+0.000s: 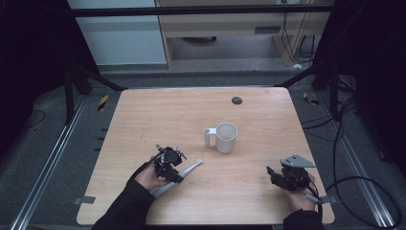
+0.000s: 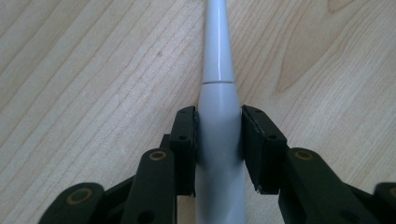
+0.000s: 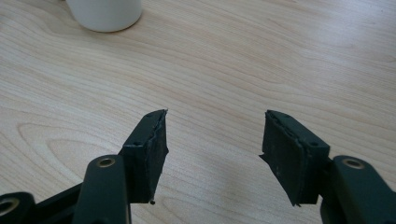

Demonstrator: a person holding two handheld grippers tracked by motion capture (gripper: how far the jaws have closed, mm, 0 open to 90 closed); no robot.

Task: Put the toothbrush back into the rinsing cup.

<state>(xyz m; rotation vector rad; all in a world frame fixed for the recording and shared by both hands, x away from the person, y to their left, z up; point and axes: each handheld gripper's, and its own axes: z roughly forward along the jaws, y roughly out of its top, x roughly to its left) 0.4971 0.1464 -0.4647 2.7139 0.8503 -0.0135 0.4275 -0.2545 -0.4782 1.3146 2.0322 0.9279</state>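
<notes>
A pale grey toothbrush lies slantwise on the wooden table, its thin neck pointing to the upper right. My left gripper stands over its thick handle. In the left gripper view both pads press the sides of the toothbrush, so my left gripper is shut on it. A white mug, handle turned left, stands near the table's middle. My right gripper rests low at the front right, pointing left. In its own view the right gripper is open over bare wood, the mug farther off.
A small black round mark sits near the table's far edge. Metal rails and loose cables run along the floor on both sides. A dark frame bar crosses above the far end of the table.
</notes>
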